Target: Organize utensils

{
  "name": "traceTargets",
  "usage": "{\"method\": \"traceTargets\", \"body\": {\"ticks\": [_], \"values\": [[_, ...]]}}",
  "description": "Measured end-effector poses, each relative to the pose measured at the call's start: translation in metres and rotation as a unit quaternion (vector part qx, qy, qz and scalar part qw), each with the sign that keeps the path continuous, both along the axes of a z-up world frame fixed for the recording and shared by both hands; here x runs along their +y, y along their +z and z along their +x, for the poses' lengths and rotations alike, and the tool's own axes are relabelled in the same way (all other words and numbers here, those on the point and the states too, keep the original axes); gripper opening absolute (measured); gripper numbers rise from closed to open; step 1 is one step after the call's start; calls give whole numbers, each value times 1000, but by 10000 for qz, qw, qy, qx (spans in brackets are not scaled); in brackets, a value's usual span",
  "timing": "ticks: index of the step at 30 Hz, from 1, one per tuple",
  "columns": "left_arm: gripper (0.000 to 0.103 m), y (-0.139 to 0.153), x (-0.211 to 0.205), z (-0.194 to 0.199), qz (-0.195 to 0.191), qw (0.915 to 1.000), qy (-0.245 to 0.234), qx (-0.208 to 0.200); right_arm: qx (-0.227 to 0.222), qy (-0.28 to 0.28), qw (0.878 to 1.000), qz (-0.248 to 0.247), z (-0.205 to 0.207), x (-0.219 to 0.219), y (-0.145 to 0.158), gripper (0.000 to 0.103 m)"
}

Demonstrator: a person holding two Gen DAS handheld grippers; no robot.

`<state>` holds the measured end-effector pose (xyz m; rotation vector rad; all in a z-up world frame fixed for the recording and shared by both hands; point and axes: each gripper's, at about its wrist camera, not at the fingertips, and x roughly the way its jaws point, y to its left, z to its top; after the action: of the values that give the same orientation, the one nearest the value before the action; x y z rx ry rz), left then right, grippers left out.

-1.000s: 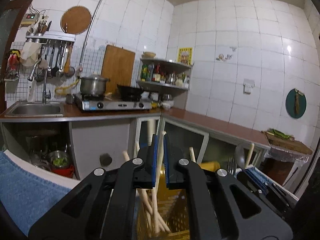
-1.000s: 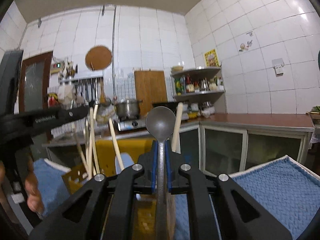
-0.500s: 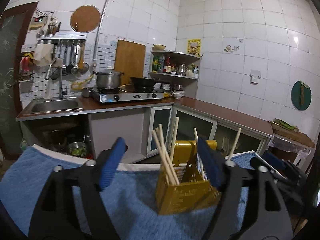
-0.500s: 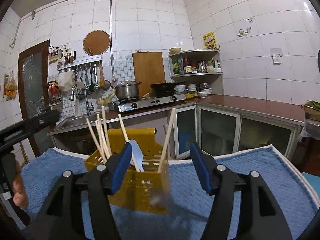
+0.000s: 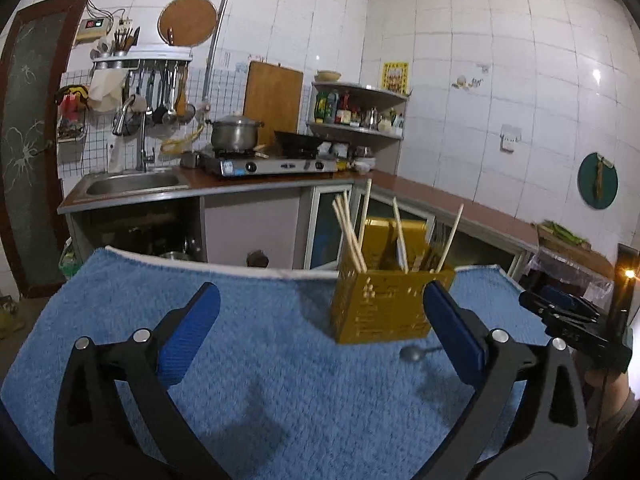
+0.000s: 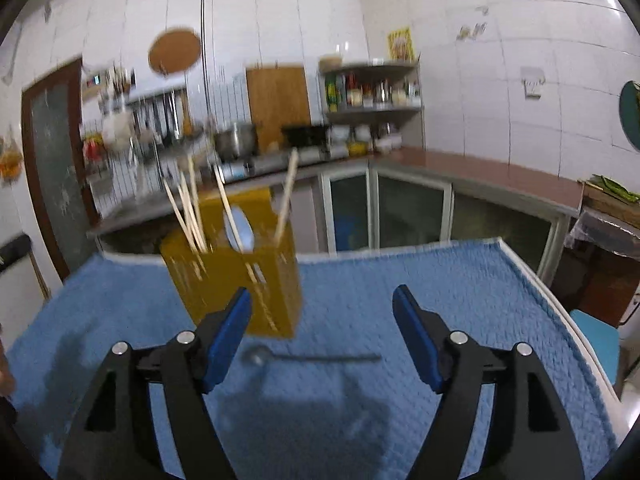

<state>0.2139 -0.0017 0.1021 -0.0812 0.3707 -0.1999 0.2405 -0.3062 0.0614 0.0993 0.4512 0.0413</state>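
Worktop covered by a blue towel (image 5: 260,360). Yellow perforated utensil holder (image 5: 380,304) stands upright on the towel, toward the far edge. Wooden chopsticks (image 5: 350,236) stick up out of it at several angles; in the right wrist view a pale spoon (image 6: 240,232) also sits inside, bowl up.

Metal ladle (image 6: 312,357) lies flat on the towel just in front of the holder, outside it, bowl end near the holder's base, handle running right. Left wrist view shows only its bowl (image 5: 412,354) and a short stretch of handle, the rest hidden behind a finger.

Left tool (image 5: 320,336): jaws have just been opening, now spread very wide, nothing between the blue pads.

Right tool (image 6: 322,336): jaws have just been opening, now well apart, gripping nothing; the ladle lies on the towel beyond the pads, not touched. Right wrist view is motion-blurred.

Kitchen counter with sink (image 5: 132,182) and stove (image 5: 272,164) behind.
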Motion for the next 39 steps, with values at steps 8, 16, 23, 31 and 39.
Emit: {"method": "traceTargets", "body": {"ticks": [8, 16, 23, 31, 39], "values": [[98, -33, -4, 2, 460, 9983, 186, 300, 421, -123, 9988, 215, 0, -6, -38, 72], [98, -46, -16, -67, 669, 9972, 328, -11, -18, -96, 9999, 107, -75, 23, -34, 79], [98, -66, -13, -121, 605, 9966, 540, -113, -137, -252, 9995, 144, -129, 47, -39, 85], [98, -78, -18, -143, 831, 9934, 618, -488, -403, -305, 9986, -164, -156, 71, -49, 97], [98, -83, -18, -136, 872, 9932, 673, -385, -369, -367, 9982, -299, -158, 74, -52, 98]]}}
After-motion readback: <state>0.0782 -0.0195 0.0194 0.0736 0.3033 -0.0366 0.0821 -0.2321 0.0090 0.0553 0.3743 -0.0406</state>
